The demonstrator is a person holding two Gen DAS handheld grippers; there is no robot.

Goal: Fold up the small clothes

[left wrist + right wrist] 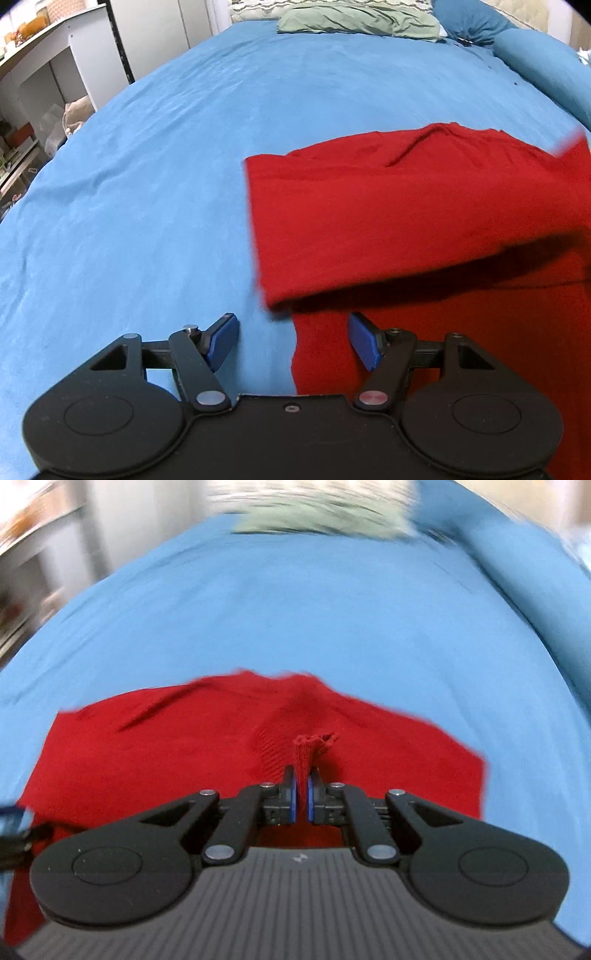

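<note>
A red garment lies on the blue bedsheet, with one part lifted and folding over the part below, casting a shadow. My left gripper is open and empty, low over the sheet at the garment's left edge; its right pad is over red cloth. In the right wrist view the red garment spreads below my right gripper, which is shut on a bunched edge of the cloth. That view is motion-blurred.
Pillows lie at the head of the bed: a green one and blue ones. White shelving with clutter stands left of the bed. The blue bedsheet stretches beyond the garment.
</note>
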